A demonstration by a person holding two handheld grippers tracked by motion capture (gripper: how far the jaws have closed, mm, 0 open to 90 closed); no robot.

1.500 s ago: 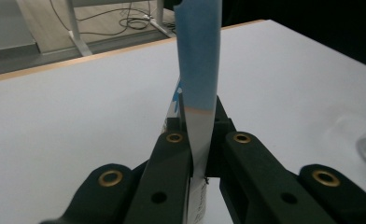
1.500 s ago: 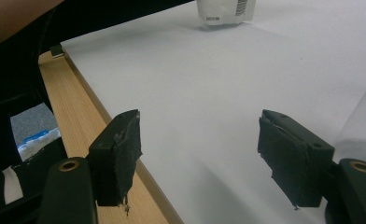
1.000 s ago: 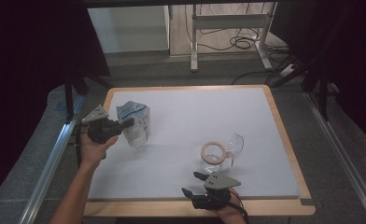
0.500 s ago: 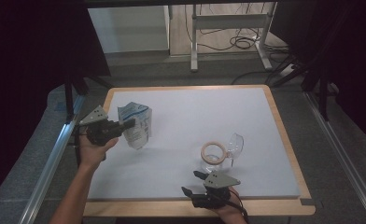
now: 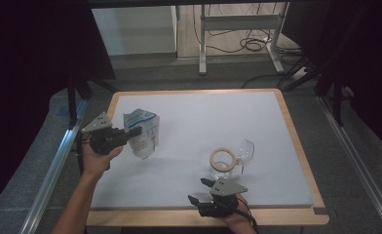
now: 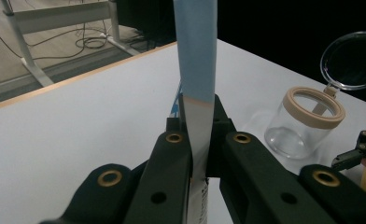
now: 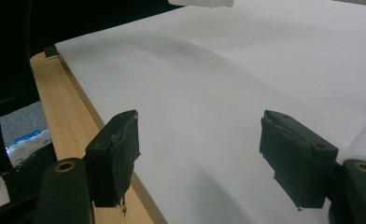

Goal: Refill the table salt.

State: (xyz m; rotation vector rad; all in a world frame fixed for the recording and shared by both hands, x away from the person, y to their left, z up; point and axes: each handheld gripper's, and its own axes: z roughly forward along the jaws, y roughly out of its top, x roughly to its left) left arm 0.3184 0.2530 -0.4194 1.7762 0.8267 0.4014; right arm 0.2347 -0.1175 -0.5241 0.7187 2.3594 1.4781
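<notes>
the pouch [image 5: 143,132], clamped upright in the left hand-held gripper [image 5: 133,131] above the surface's [image 5: 203,122] far left, lies well left of the open jar [image 5: 224,162], nearer the right hand-held gripper [image 5: 202,191], whose jaws stand apart, empty.

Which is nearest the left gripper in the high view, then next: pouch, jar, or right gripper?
1. Pouch: clamped in the left gripper, table's left.
2. Jar: open, right of centre.
3. Right gripper: near edge, slightly farther than the jar.
</notes>
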